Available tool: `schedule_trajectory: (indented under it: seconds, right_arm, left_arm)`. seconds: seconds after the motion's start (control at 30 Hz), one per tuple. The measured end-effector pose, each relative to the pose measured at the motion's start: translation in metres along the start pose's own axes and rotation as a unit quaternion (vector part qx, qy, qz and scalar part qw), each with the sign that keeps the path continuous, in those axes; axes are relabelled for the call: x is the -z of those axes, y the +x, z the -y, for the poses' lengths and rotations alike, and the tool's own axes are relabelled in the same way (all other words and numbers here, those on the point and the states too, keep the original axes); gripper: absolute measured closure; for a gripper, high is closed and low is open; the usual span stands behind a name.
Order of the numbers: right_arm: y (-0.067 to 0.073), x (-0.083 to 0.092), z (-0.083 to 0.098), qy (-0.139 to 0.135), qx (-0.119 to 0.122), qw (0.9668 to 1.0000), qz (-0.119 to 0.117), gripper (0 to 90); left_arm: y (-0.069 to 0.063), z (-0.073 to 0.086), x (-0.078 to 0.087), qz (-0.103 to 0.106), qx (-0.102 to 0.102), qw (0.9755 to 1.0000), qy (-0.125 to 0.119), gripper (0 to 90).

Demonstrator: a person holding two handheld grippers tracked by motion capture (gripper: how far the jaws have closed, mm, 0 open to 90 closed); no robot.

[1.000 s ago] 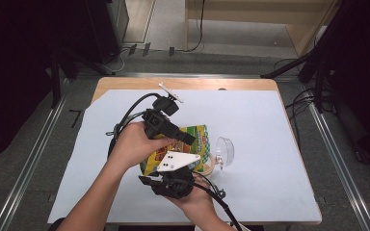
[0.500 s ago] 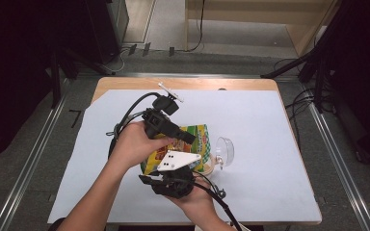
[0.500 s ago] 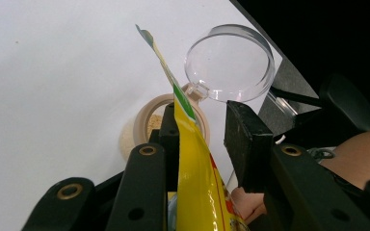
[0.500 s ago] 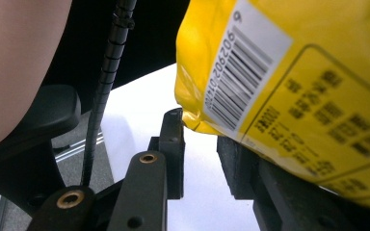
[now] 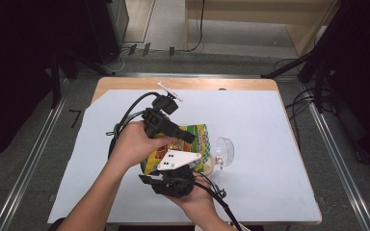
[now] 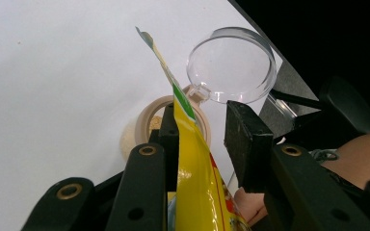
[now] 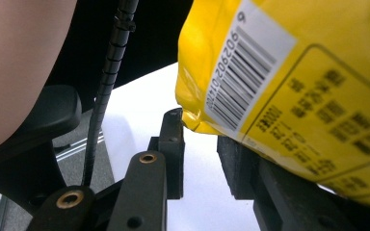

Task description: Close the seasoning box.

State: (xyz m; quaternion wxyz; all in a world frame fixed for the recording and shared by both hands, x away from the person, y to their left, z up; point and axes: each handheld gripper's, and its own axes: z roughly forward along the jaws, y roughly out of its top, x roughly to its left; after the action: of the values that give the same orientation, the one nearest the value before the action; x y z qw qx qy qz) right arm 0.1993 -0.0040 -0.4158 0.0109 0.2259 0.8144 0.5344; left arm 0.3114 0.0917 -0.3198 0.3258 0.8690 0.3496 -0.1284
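Nothing is seen to have moved: the yellow bag (image 5: 192,144) is kept over the jar (image 6: 144,125), left gripper (image 6: 200,130) part-open around it, right gripper (image 7: 200,139) pinching its corner.

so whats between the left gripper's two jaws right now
In the left gripper view, the upper edge of the yellow snack bag stands between the left gripper jaws, lying against one jaw, with a gap to the other. Beyond them sits the open jar.
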Motion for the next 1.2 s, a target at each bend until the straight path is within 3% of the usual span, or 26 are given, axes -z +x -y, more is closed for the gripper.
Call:
schedule_trajectory:
  seconds: [0.93,1.2]
  right_arm:
    - [-0.001,-0.0022,0.0041,-0.002,0.013,0.9999,0.007,74.3]
    - [-0.0008,-0.0012,0.0027,-0.001,0.006,1.0,0.004,74.4]
  left_arm:
    - [-0.0027,0.0009,-0.0029,0.004,0.0,1.0,0.008,69.2]
    - [-0.0019,-0.0001,-0.0017,0.007,0.001,1.0,0.006,69.2]
